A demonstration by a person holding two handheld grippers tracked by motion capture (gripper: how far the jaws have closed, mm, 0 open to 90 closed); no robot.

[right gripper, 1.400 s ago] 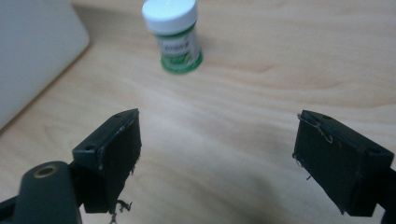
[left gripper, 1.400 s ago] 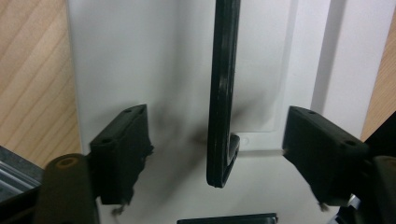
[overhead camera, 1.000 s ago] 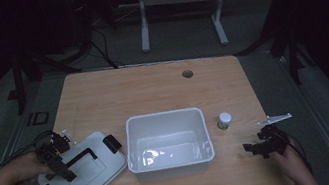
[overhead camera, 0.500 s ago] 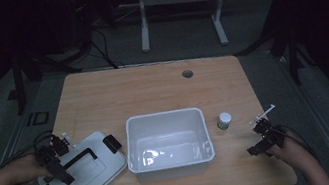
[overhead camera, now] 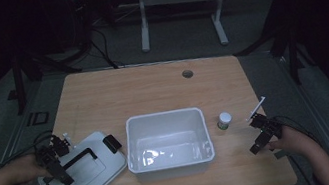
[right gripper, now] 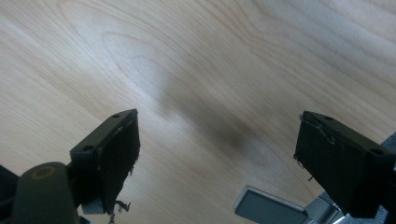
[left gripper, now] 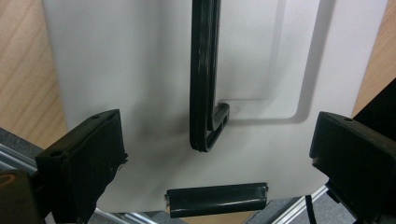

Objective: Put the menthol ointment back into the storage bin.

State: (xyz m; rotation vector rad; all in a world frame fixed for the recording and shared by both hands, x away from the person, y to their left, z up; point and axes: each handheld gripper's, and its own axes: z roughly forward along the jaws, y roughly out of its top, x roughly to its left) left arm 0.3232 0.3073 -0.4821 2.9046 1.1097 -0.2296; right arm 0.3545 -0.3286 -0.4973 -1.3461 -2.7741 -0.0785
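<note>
The white plastic lid (overhead camera: pixel 85 174) is a smooth, flat rectangle with rounded corners, a slim black handle (left gripper: pixel 205 79) and black clips; it lies on the wooden table (overhead camera: pixel 152 89), just left of the white tub (overhead camera: pixel 168 137). Its long axis runs diagonally, from near left to far right. The left gripper (overhead camera: pixel 58 163) hovers over the lid with jaws apart, and the right gripper (overhead camera: pixel 260 133), near a small white-capped bottle (overhead camera: pixel 224 121), has just been opening its jaws, with nothing between them.

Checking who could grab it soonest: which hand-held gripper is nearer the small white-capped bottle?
Right. The right hand-held gripper hovers just right of the bottle; the left hand-held gripper sits over the lid, beyond the white bin.
</note>
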